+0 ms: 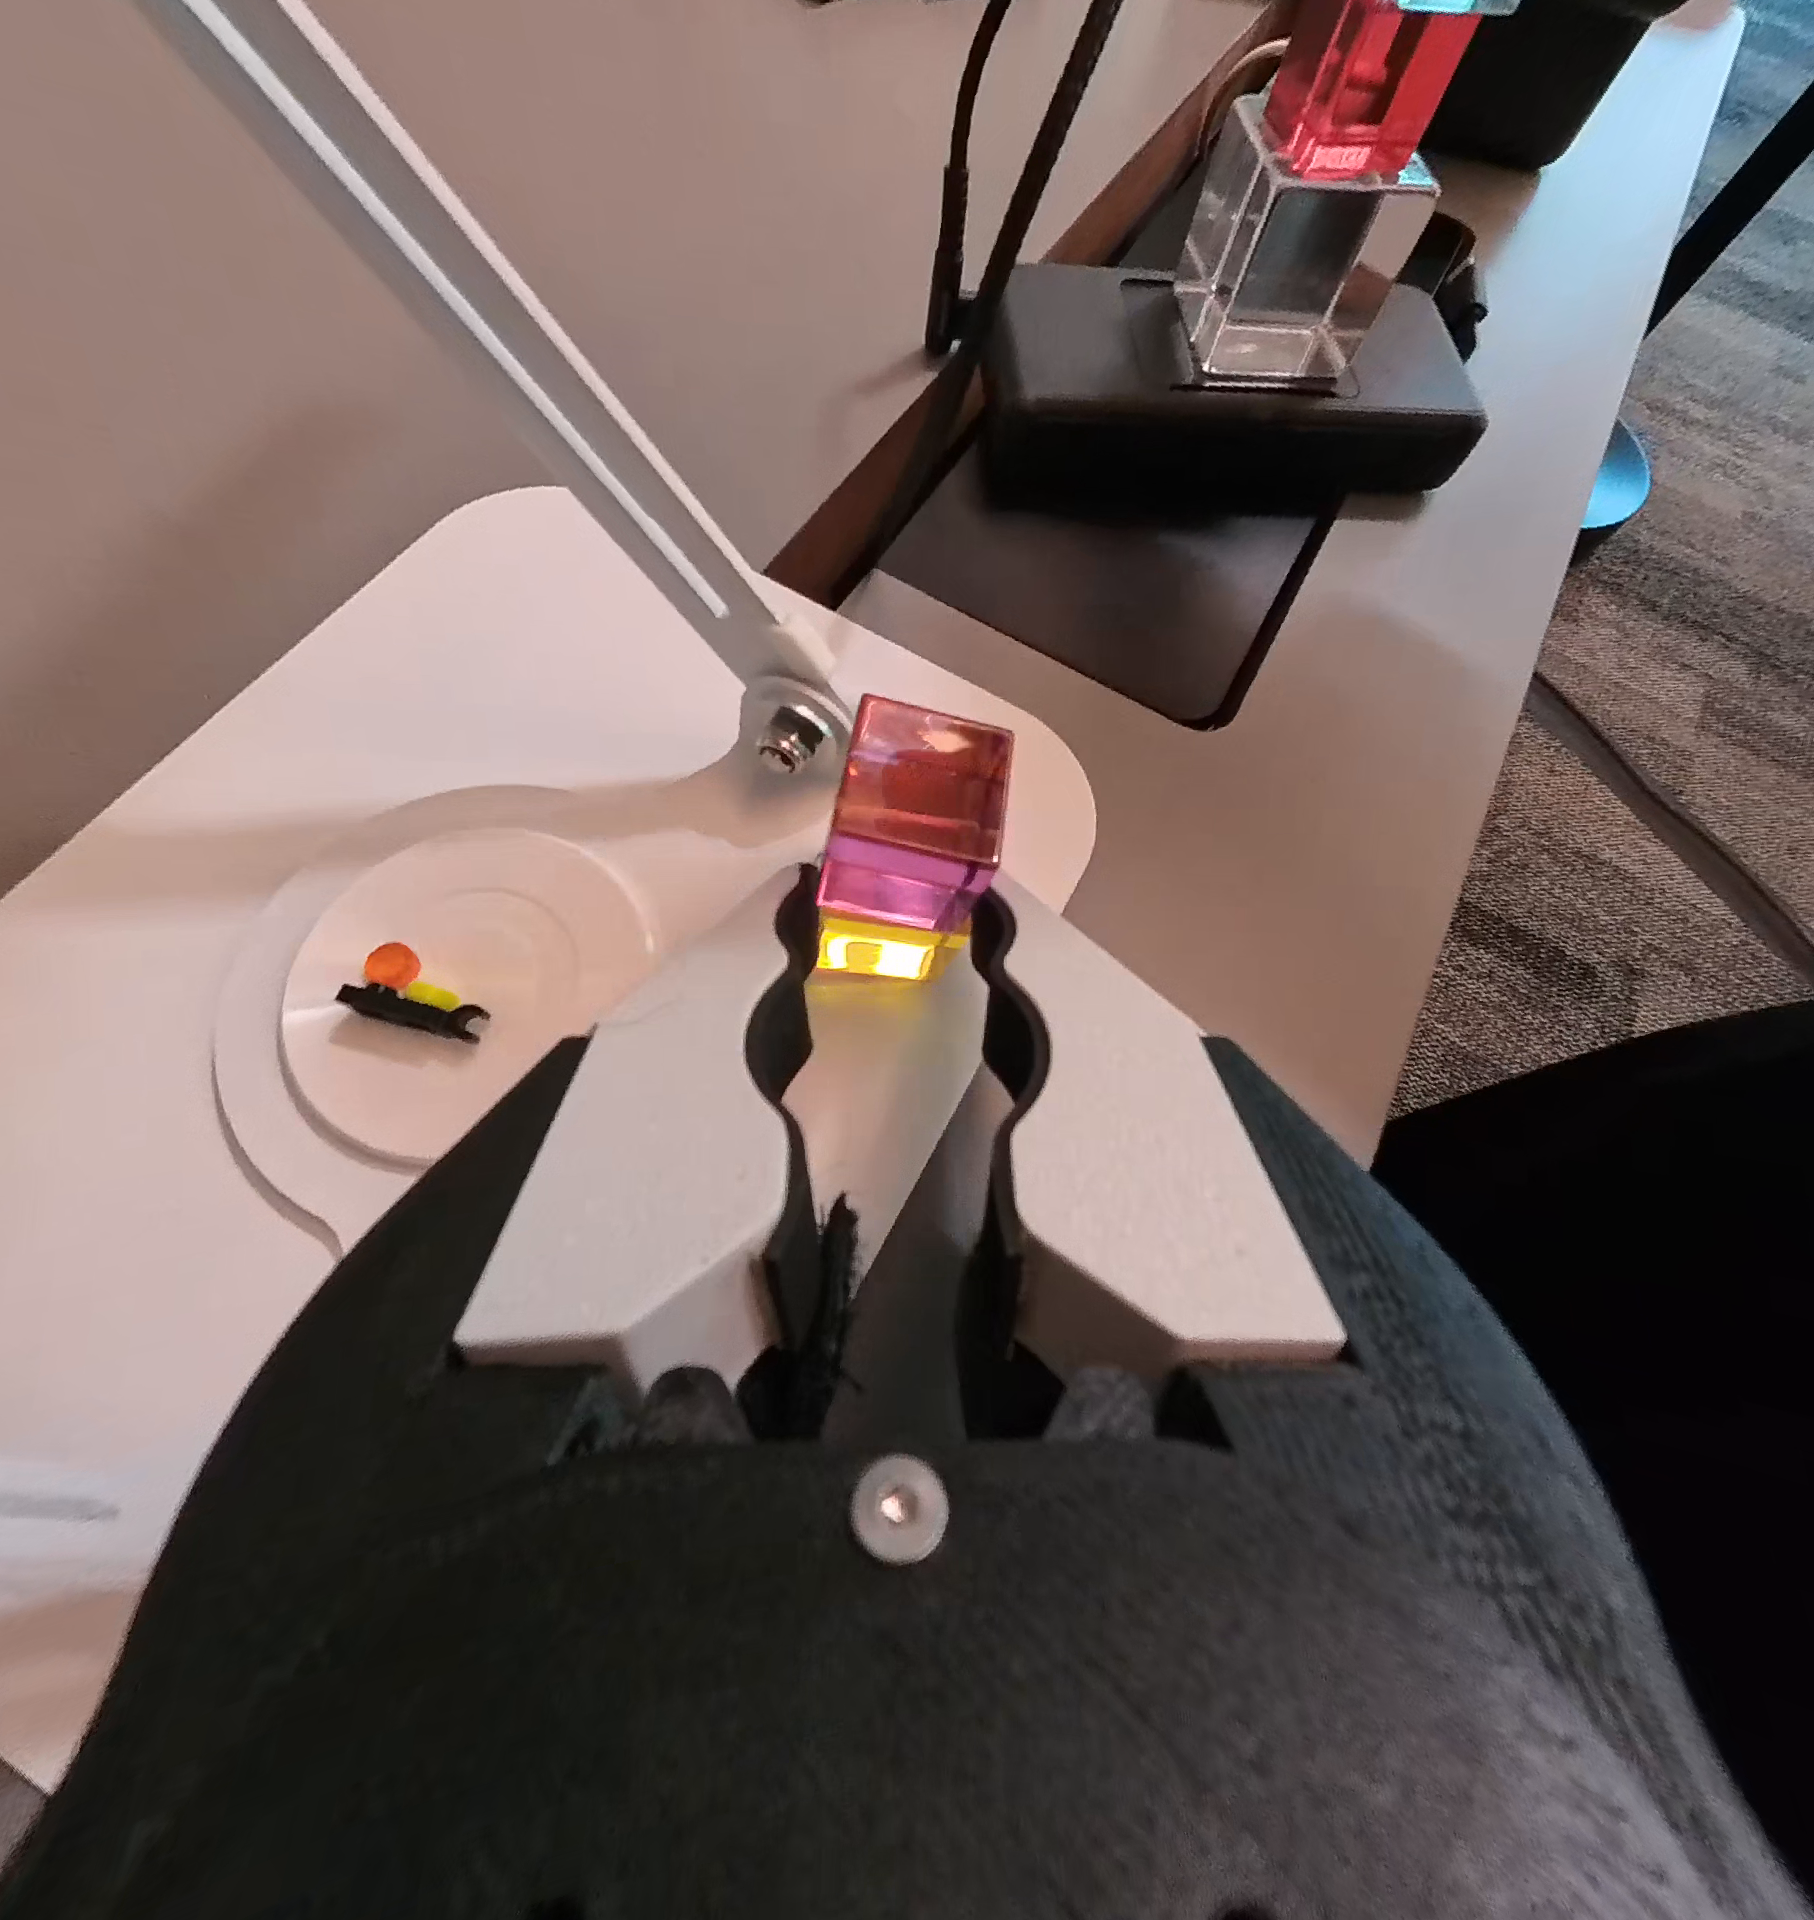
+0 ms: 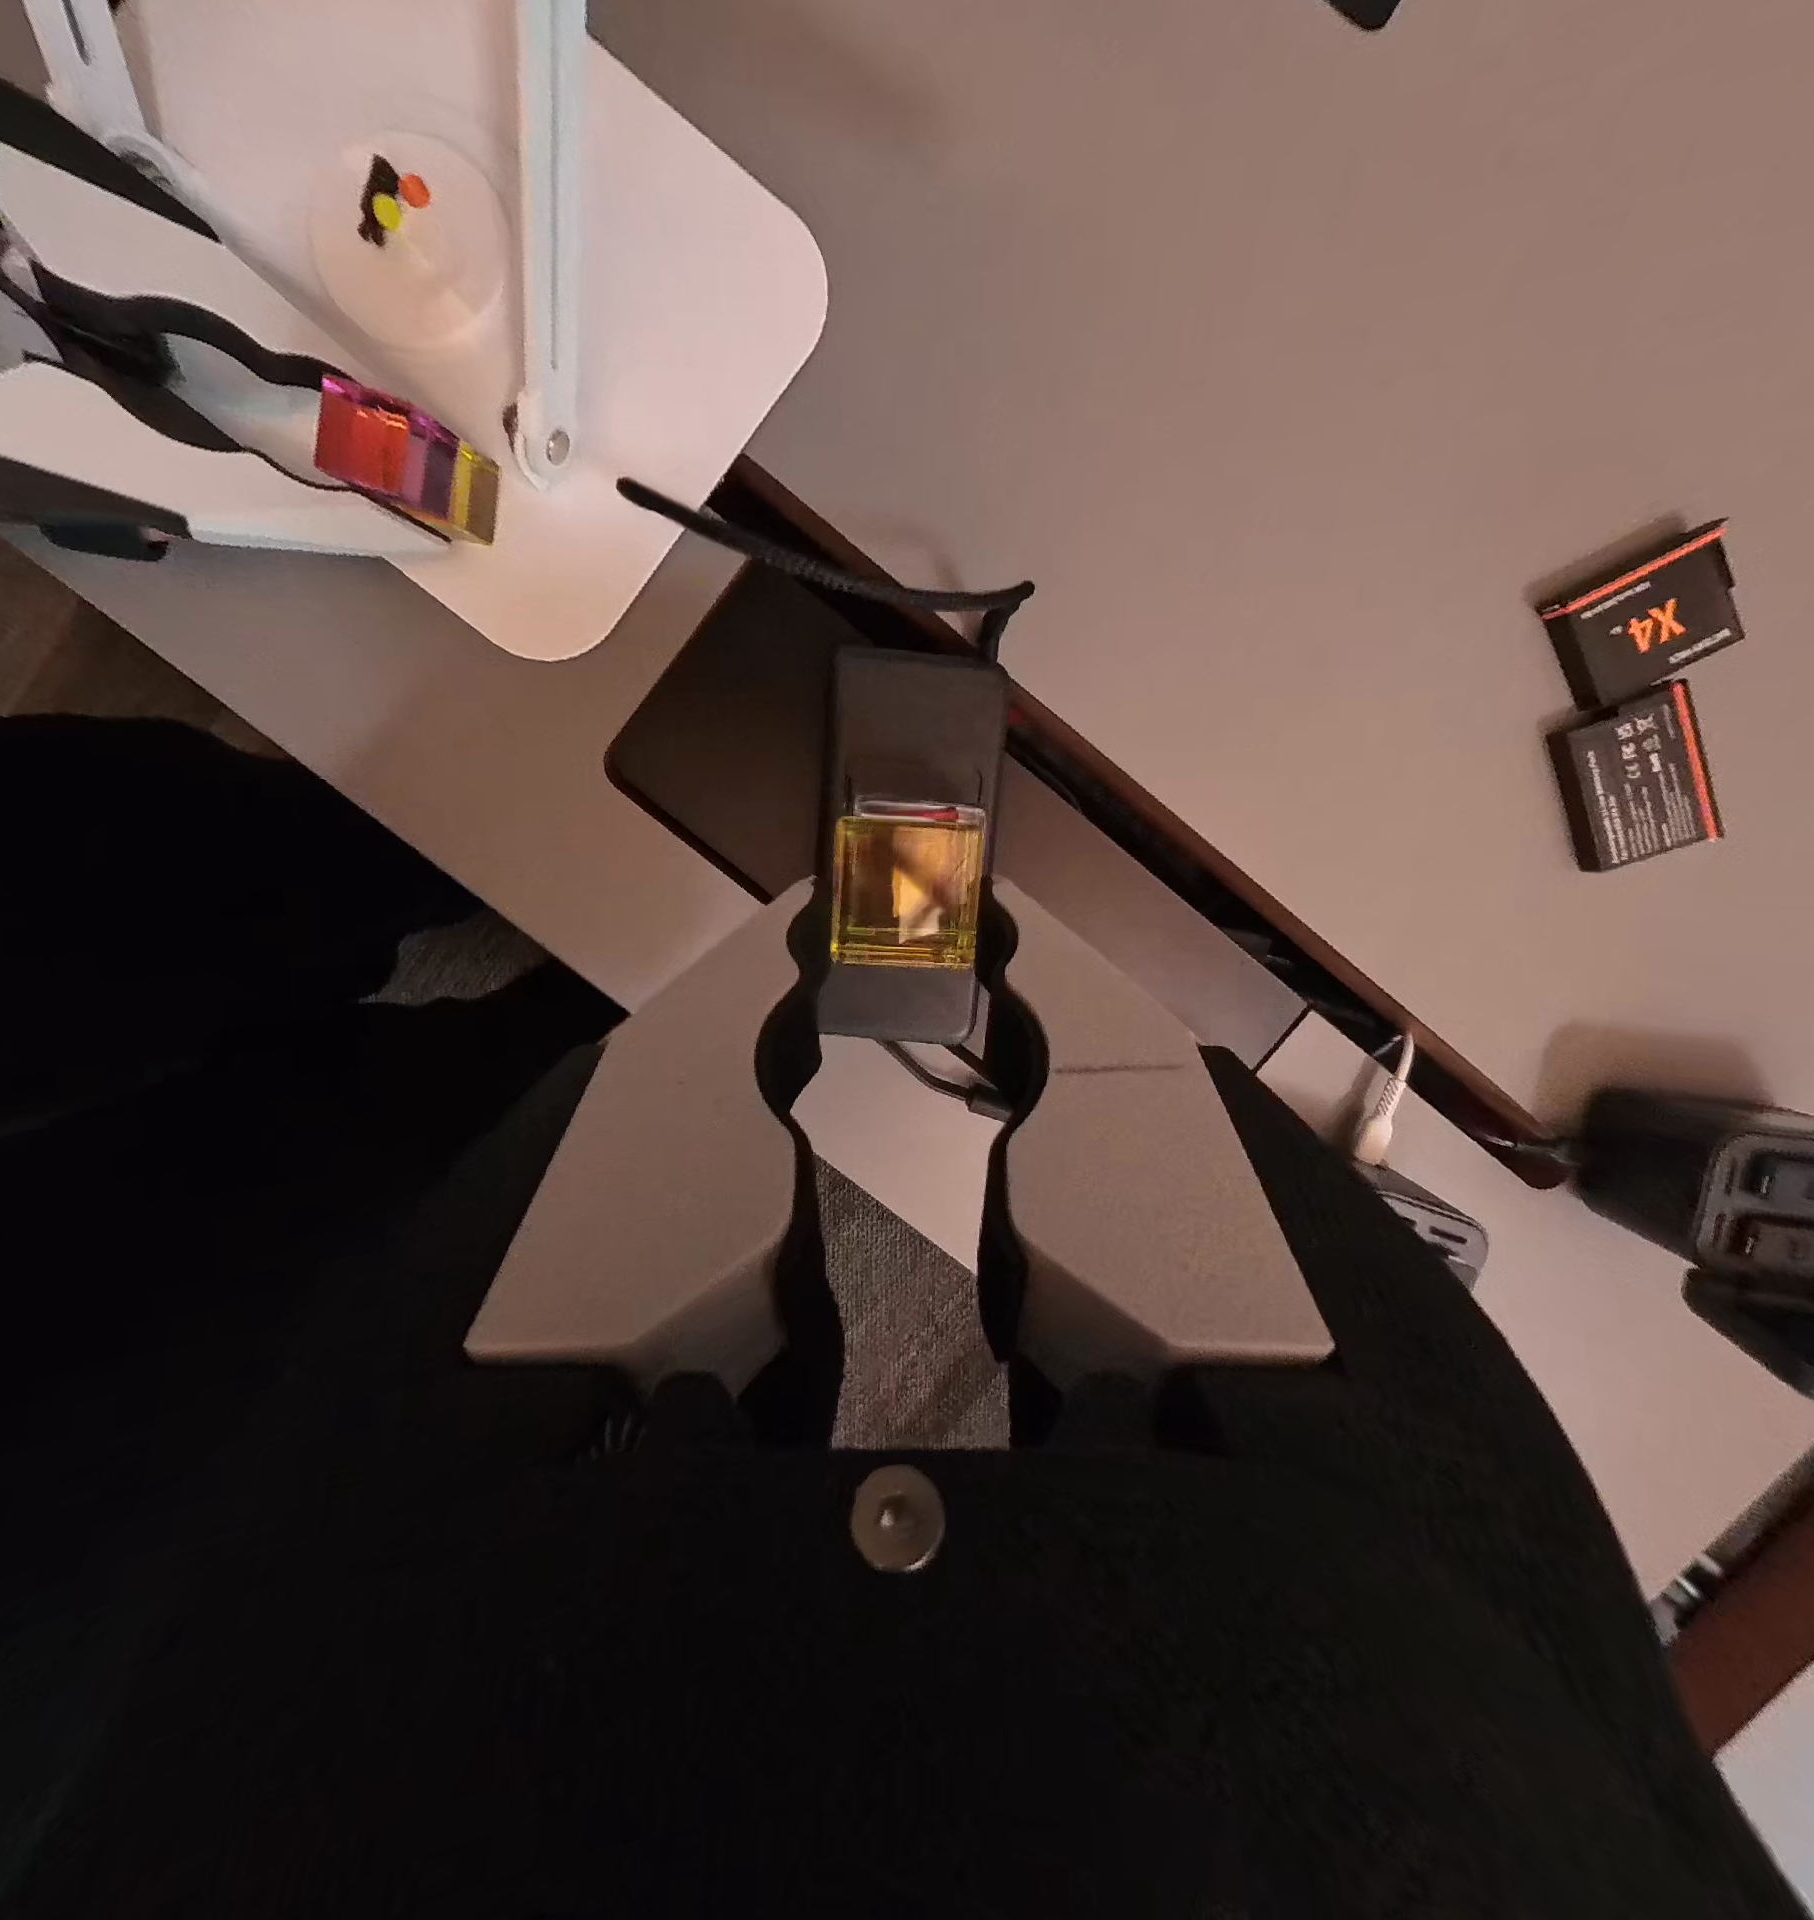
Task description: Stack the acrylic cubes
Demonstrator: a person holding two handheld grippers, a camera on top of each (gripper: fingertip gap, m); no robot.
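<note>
My left tongs (image 1: 898,940) clench the yellow end of a translucent stack of blocks (image 1: 918,821), yellow then purple then red, its long axis pointing forward past the fingertips, over the white lamp base (image 1: 529,644) at the table's edge. My right tongs (image 2: 903,925) clench the yellow top of a clear-and-red column (image 1: 1298,197) standing upright on a black box (image 1: 1225,426). I judge either tip-held stack could pivot or separate if jolted.

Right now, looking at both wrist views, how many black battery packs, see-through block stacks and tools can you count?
Black battery packs: 2
See-through block stacks: 2, one in each tool
Tools: 2, left tool and right tool
Total: 6
</note>
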